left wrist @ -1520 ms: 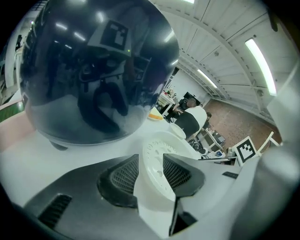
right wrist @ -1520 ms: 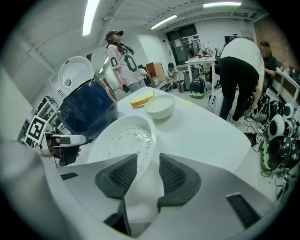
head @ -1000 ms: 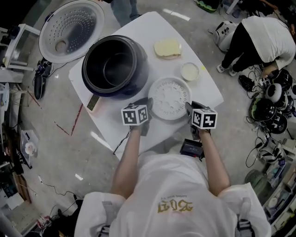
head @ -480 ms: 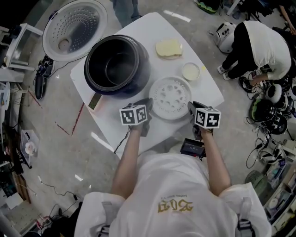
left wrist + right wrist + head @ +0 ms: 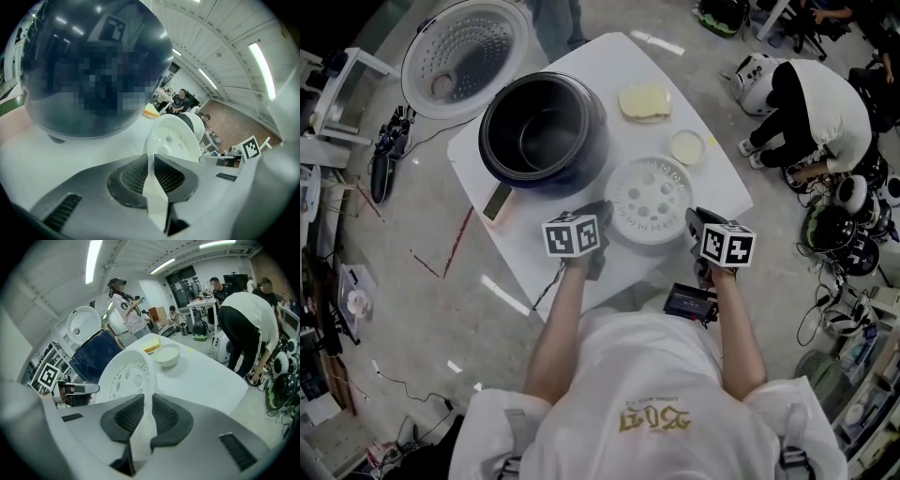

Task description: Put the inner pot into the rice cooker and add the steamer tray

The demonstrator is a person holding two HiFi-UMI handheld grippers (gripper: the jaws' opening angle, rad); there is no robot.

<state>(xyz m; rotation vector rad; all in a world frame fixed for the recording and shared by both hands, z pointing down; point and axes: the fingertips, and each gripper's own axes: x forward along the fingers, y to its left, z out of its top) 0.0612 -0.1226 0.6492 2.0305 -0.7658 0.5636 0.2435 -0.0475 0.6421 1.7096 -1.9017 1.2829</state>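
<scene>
**A:** Half done, we reckon: the dark inner pot (image 5: 539, 141) looks seated in the glossy round rice cooker (image 5: 591, 155). Only the tray to go.

**B:** Yep. Our left gripper (image 5: 152, 161) and right gripper (image 5: 147, 404) have just been closing, and now each pinches the thin rim of the steamer tray (image 5: 649, 199), on opposite sides. It's white hard plastic, a shallow dish with round holes, just beside the cooker and not over it yet.
</scene>
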